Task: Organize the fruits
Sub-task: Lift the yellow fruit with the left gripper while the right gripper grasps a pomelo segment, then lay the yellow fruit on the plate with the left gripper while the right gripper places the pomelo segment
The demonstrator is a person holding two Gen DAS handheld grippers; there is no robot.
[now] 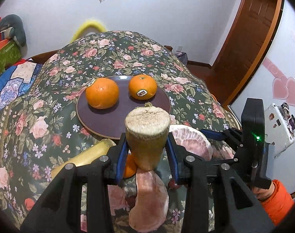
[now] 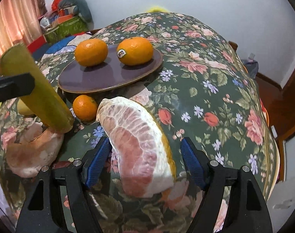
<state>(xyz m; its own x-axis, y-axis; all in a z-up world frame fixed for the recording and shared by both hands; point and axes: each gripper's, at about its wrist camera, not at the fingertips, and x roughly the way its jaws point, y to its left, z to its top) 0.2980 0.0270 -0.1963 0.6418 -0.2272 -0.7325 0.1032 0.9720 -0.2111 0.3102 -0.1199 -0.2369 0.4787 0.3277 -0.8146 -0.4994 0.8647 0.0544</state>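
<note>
The left claw (image 1: 147, 145) is closed on a sugarcane piece (image 1: 147, 134), held above the floral bench (image 2: 215, 97). The right claw (image 2: 145, 155) is wide open around a peeled pomelo wedge (image 2: 139, 147) lying on the bench, not gripping it. Two oranges (image 2: 91, 52) sit on the plate (image 2: 101, 81); a small one (image 2: 85, 107) lies just beside it.

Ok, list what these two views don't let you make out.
- Small orange: left view, mostly hidden behind the left gripper and its cane piece.
- Second cane piece: left view, its near end hidden by the finger.
- Pomelo wedge: right view, its underside faces away.
</note>
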